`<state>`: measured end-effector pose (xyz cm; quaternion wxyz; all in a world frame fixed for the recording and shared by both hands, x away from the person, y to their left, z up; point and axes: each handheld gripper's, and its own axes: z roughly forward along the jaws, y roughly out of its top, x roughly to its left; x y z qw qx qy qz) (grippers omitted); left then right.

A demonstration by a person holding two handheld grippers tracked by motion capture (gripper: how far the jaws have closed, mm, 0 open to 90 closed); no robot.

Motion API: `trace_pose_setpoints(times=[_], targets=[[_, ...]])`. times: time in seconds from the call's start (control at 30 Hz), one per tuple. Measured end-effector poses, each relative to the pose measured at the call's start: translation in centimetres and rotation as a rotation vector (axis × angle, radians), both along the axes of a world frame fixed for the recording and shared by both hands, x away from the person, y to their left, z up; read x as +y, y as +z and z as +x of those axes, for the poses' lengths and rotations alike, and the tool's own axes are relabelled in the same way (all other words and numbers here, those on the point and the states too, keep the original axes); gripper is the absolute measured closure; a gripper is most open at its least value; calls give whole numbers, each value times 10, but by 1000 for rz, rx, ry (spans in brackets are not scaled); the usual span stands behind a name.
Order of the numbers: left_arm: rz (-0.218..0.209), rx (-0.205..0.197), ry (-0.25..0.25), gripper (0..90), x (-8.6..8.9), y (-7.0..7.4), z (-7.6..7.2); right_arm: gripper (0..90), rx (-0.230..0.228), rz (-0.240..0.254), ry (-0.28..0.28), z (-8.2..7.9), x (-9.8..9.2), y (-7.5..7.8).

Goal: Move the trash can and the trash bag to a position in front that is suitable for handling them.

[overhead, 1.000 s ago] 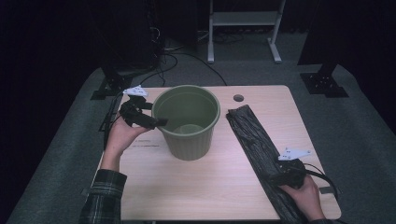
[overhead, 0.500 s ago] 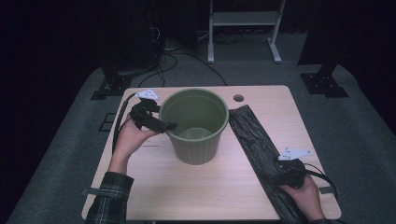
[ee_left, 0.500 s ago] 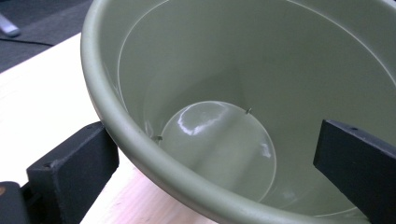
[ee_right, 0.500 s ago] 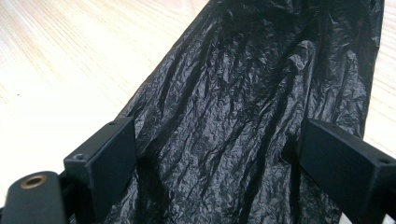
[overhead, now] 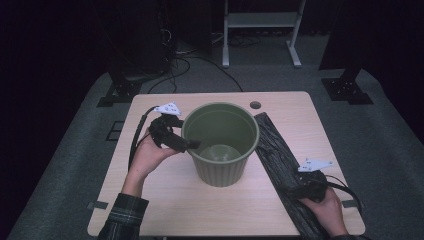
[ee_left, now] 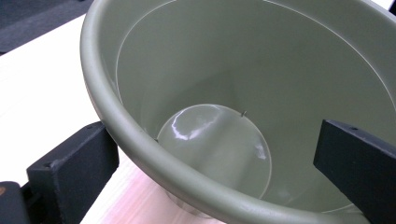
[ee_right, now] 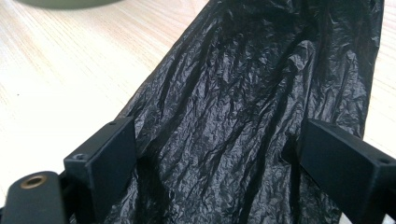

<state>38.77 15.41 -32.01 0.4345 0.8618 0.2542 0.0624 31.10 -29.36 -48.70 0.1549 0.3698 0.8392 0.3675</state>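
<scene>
An olive-green plastic bin (overhead: 220,142) stands upright and empty in the middle of the table. My left gripper (overhead: 191,145) is at its left rim. In the left gripper view the bin's rim (ee_left: 140,140) runs between the wide-apart jaws, one outside the wall and one inside, so my left gripper (ee_left: 215,168) is open. A long crumpled black plastic bag (overhead: 277,155) lies flat along the table's right side. My right gripper (overhead: 296,190) rests low over its near end. In the right gripper view the bag (ee_right: 261,70) lies between the spread jaws of my right gripper (ee_right: 224,163), which is open.
The light wooden table (overhead: 165,210) has a round cable hole (overhead: 255,105) at its back edge. Beyond it on the grey floor are cables (overhead: 200,62), a white stand (overhead: 260,20) and black bases (overhead: 120,92) at both sides.
The left hand and the bin have moved together to the right and a little toward the person. The right hand and the bag have stayed put.
</scene>
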Motion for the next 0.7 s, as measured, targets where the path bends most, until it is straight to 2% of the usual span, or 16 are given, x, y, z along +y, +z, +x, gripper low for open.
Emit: trace_pose_setpoints(times=[0.17,0.37,0.43,0.53,0.57,0.63,0.7], targets=[[-21,-3,-33,0,-12,-2,-8,101,1,-1,0,0,0,0],[-20,-3,-80,0,-26,-2,-19,101,1,-1,0,0,0,0],[-21,-11,-80,0,-28,-2,-20,101,0,0,0,0,0,0],[-40,-13,-67,0,-24,1,-18,101,0,0,0,0,0,0],[-56,-29,-55,0,-22,3,-18,101,0,0,0,0,0,0],[-100,-37,-39,0,-14,8,-18,101,0,0,0,0,0,0],[-112,-52,-26,0,-7,14,-19,101,0,0,0,0,0,0]])
